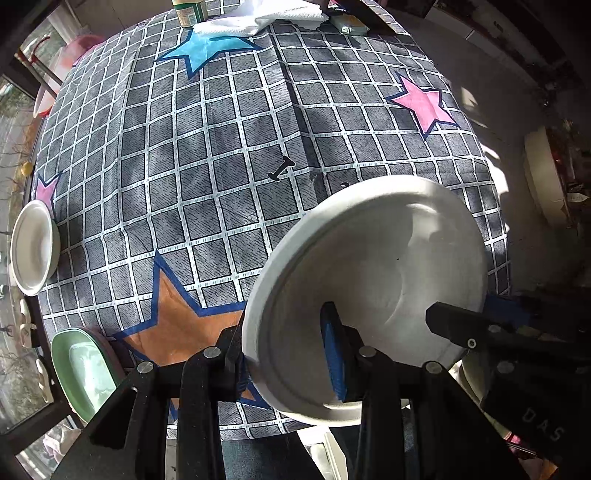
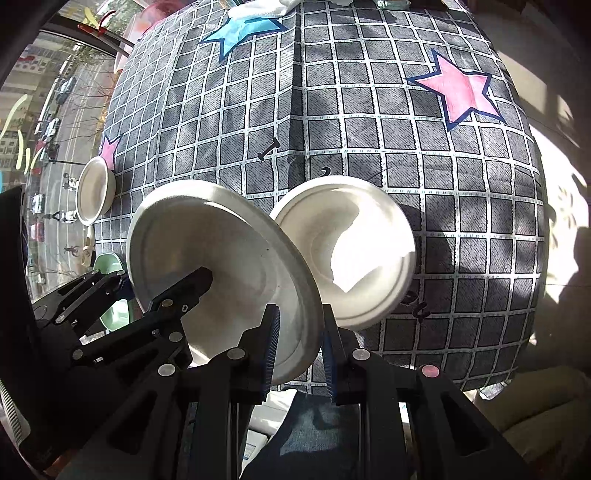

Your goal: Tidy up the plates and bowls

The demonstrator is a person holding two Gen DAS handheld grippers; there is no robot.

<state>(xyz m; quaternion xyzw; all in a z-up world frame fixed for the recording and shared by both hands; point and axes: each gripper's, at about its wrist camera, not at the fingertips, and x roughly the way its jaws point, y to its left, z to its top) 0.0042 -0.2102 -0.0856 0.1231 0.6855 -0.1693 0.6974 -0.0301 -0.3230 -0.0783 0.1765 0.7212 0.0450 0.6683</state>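
A white plate [image 1: 369, 266] hangs tilted above the near edge of the table, carried by both grippers. My left gripper [image 1: 284, 332] is shut on its left rim, one blue-padded finger inside the dish and the other outside. My right gripper [image 2: 300, 314] is shut on the same plate [image 2: 221, 258] at its near right rim. A finger of the left gripper [image 2: 195, 284] lies across the plate's inside. A white bowl [image 2: 347, 251] sits on the cloth just behind the plate. Another white plate [image 1: 33, 247] [image 2: 94, 192] rests at the table's left edge.
A green dish [image 1: 85, 369] [image 2: 110, 266] sits at the near left corner. The checked tablecloth [image 1: 221, 147] with coloured stars covers the table. At the far edge stand a jar [image 1: 190, 13], a white cloth [image 1: 266, 18] and a small packet [image 1: 352, 26]. A window runs along the left.
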